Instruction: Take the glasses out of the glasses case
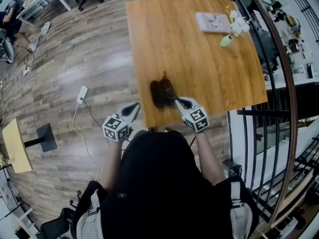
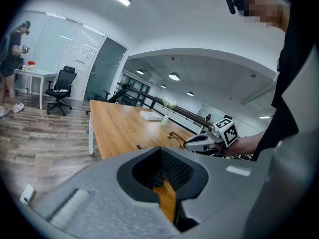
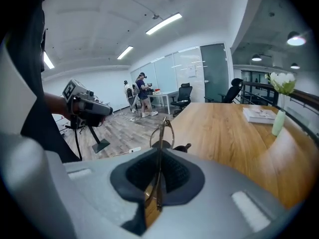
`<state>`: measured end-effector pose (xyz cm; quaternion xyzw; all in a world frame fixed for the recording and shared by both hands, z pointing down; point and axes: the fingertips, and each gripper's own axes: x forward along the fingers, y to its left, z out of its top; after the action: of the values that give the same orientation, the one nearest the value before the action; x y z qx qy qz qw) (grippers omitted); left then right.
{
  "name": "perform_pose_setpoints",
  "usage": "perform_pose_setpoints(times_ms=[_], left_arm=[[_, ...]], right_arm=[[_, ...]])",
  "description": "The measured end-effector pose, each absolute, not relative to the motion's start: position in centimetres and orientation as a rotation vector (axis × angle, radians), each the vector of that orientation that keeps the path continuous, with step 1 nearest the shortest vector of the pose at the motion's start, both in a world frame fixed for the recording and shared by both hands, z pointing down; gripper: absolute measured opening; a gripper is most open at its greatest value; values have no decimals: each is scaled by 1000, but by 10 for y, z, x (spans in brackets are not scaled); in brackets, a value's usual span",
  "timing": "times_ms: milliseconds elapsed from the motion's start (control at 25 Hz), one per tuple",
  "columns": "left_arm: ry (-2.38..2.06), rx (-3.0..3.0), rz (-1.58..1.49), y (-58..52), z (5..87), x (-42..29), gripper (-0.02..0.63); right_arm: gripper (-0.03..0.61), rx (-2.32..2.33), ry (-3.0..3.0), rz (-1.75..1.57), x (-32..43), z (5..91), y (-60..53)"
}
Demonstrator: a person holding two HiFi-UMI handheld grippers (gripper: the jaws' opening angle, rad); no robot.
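Observation:
A dark glasses case (image 1: 158,93) lies near the front edge of the wooden table (image 1: 199,68). My right gripper (image 1: 175,101) sits just right of it, shut on a thin wire-framed pair of glasses (image 3: 163,131) that stands up between the jaws, above the case (image 3: 183,147). In the right gripper view the gripper (image 3: 157,180) pinches the frame edge-on. My left gripper (image 1: 133,108) hangs off the table's left front corner, apart from the case, shut with nothing in it. From the left gripper view (image 2: 162,176) I see the right gripper (image 2: 199,142) and the glasses (image 2: 175,135) beside it.
A book (image 1: 213,22) and a small green vase with white flowers (image 1: 227,40) stand at the table's far right. A curved railing (image 1: 279,83) runs along the right side. A power strip (image 1: 82,94) and a black stand base (image 1: 46,137) lie on the floor at left. People (image 3: 142,96) stand far back.

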<state>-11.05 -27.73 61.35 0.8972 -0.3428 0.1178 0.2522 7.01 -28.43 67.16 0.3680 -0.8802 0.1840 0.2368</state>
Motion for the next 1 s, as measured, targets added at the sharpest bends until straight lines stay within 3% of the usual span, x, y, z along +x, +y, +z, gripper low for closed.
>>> perform_pose_setpoints(times_ms=[1000], left_arm=[[-922,2455,379,-189,609,-40,11]], right_arm=[[21,918,-2540,457,115,663,-199]])
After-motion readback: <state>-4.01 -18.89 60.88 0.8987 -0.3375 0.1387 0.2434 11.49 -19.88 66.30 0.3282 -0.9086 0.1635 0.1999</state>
